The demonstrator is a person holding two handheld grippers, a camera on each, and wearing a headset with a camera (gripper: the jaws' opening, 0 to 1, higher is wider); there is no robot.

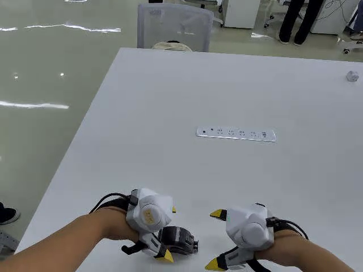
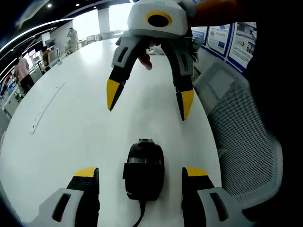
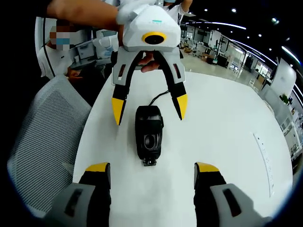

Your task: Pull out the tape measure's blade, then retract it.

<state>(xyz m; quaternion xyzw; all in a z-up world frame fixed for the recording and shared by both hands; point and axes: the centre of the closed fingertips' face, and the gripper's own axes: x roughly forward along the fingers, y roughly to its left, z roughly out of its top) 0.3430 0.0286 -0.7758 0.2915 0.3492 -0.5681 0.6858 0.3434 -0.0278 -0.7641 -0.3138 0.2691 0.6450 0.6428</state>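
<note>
The black, rounded tape measure (image 3: 149, 132) lay on the white tabletop (image 1: 170, 113) near the person's edge. It sat between the yellow-tipped jaws of the left gripper (image 3: 149, 104), which stood spread with a gap of table on each side and touched nothing. A thin black cord (image 3: 160, 97) ran from the tape's rear toward that gripper. The right gripper (image 2: 149, 98) faced the tape's blade end, apart from it, its jaws also spread wide and empty. Farther out lay a flat white power strip (image 1: 236, 134), and a grey mesh chair (image 1: 173, 25) stood at the far edge.
</note>
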